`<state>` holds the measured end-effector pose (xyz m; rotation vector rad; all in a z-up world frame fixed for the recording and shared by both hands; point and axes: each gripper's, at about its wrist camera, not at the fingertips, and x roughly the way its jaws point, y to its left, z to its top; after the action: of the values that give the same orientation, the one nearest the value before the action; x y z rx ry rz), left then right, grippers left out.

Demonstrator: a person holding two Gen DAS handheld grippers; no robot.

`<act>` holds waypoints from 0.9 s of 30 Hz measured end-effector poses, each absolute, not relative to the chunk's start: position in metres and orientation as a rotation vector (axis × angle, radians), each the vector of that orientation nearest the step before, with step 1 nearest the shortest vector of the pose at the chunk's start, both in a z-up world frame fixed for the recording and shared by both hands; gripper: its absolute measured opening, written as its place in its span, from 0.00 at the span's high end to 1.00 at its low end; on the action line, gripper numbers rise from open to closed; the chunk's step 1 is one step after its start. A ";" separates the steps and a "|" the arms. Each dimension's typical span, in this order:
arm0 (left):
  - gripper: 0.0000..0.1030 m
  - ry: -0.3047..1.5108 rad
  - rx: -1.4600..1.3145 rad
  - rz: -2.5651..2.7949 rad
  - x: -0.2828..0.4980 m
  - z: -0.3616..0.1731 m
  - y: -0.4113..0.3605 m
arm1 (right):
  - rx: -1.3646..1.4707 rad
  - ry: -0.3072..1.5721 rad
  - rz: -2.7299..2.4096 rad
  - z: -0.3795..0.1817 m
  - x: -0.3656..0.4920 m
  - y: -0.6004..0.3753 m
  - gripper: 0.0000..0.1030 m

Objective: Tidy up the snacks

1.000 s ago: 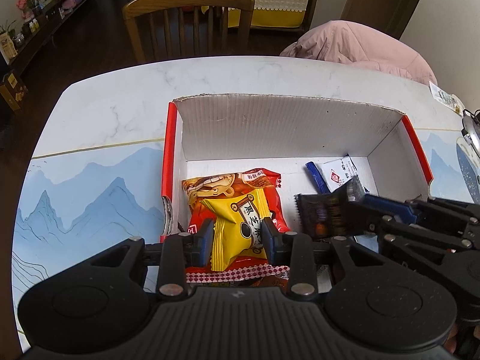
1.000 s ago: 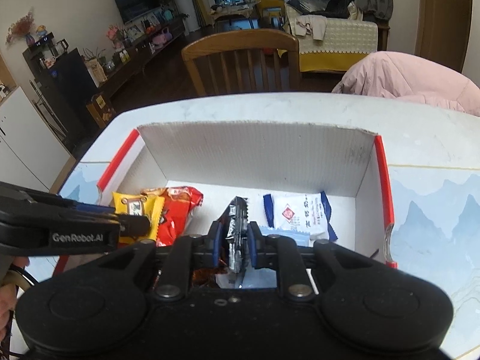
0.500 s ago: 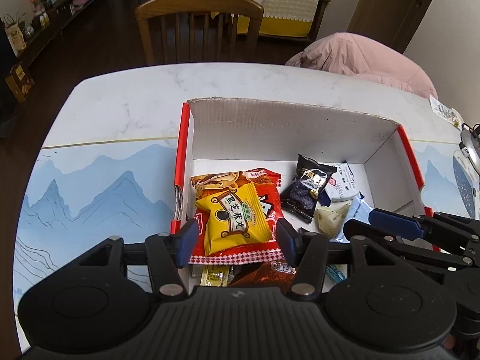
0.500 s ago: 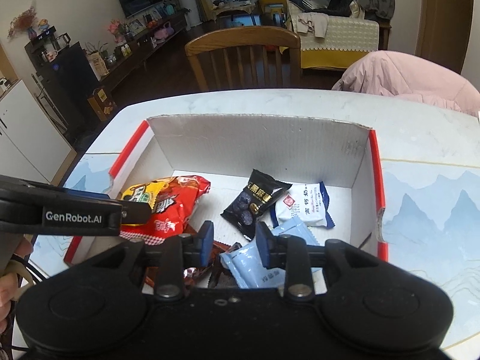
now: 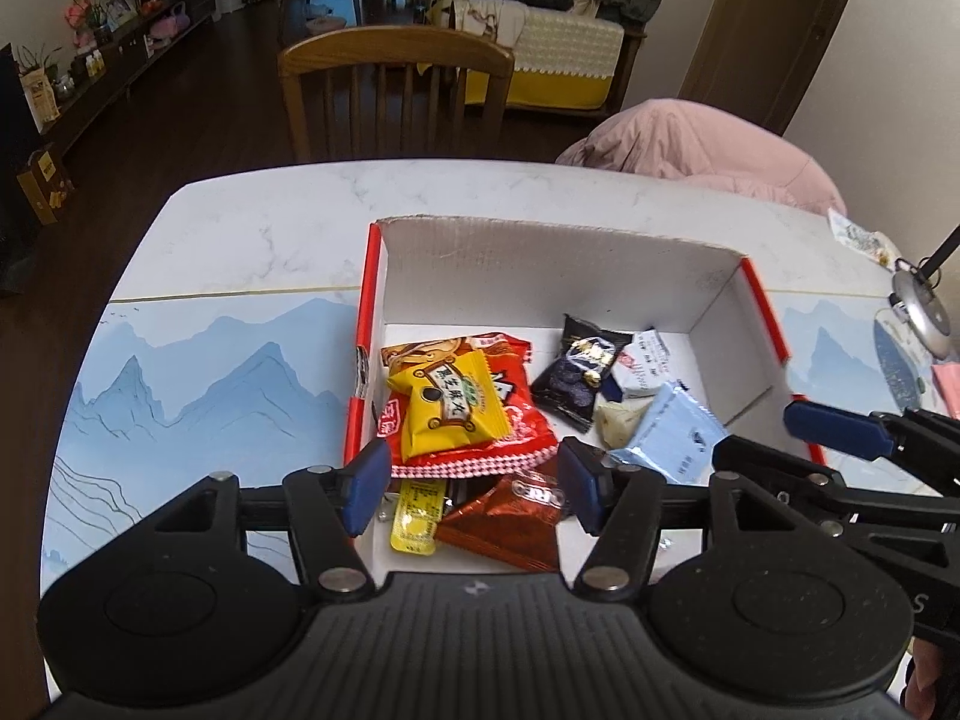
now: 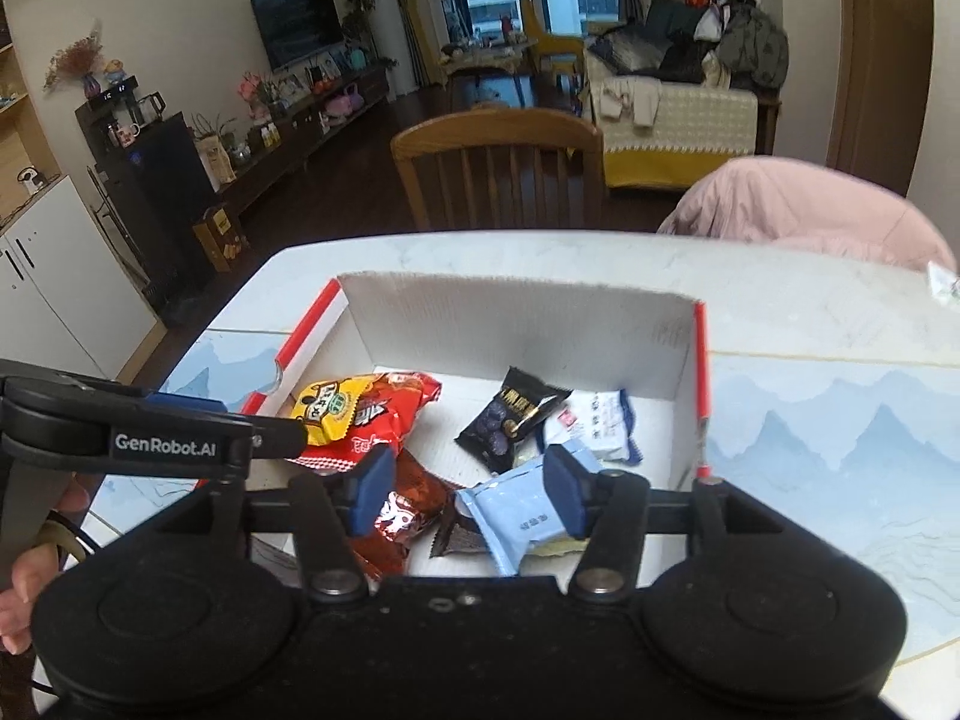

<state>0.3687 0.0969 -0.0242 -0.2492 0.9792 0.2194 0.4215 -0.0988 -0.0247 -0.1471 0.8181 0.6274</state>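
I hold my left gripper [image 5: 471,486] over the near edge of the cardboard box [image 5: 552,255], its 2 blue-padded fingers [image 5: 365,483] spread wide with nothing between them. Inside the box, just past those fingers, the yellow packet [image 5: 447,405] lies on top of the large red bag [image 5: 516,426], both against the box's left wall. Under my fingers, at the box's near end, sit a small yellow sachet [image 5: 414,516] and a dark red foil packet [image 5: 504,519].

My right gripper [image 6: 468,495] also hangs over the near edge of the box [image 6: 516,312], jaws wide apart and gripping nothing. The light blue packet [image 6: 522,513] lies in the box just below and between its fingers [image 6: 564,498], untouched as far as I can tell. Beyond it, toward the middle of the box, the black packet [image 6: 510,420] lies flat, with a white packet [image 6: 600,426] just beside it toward the box's right wall.

The box rests on the table [image 5: 240,324], and a wooden chair [image 5: 396,90] stands beyond the box's far wall.
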 end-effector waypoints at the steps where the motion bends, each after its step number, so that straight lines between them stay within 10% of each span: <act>1: 0.39 0.970 -0.250 0.218 0.366 -0.021 0.095 | -0.151 0.804 0.622 -0.022 0.418 -0.101 0.40; 27: 0.20 0.734 -0.169 0.185 0.255 0.034 0.026 | -0.127 0.583 0.641 0.024 0.332 -0.166 0.03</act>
<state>0.2548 0.0260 0.0345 -0.1689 0.7337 0.1853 0.3319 -0.1663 0.0237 -0.1271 0.5825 0.6411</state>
